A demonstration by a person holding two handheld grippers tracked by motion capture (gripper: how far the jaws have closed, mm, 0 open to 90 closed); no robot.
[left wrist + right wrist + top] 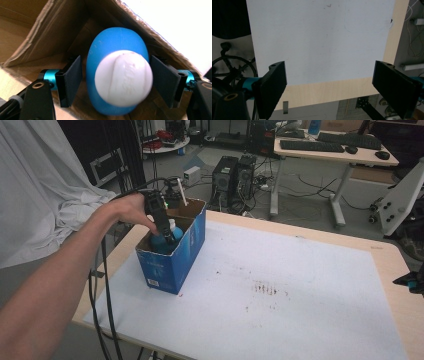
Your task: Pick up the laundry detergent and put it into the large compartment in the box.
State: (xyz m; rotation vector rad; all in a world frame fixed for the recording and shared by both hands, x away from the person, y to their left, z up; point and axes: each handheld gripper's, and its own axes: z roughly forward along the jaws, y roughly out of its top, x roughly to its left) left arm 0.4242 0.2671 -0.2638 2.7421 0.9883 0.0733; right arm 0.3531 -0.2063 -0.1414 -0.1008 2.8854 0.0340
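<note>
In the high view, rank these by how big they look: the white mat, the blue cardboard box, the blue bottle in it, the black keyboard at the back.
1. White mat, by far.
2. Blue cardboard box.
3. Black keyboard, which sits much farther off, so it looks smaller than it is.
4. Blue bottle, mostly hidden by the box and the left gripper.

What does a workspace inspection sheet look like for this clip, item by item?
Surface: wooden table under a white mat with reddish-brown specks near its middle.
Job's things: open blue cardboard box at the mat's left edge; blue bottle with white cap standing inside it.
Clutter: nothing seen on the mat besides the box.
Grippers: left tongs reach into the box, jaws either side of the bottle, small gaps visible; right tongs wide open over the table edge, holding nothing.
Cables: black cable trails from the left tongs off the table's left side.
Surroundings: white sheet left; computer towers on the floor; desk with keyboard behind.
</note>
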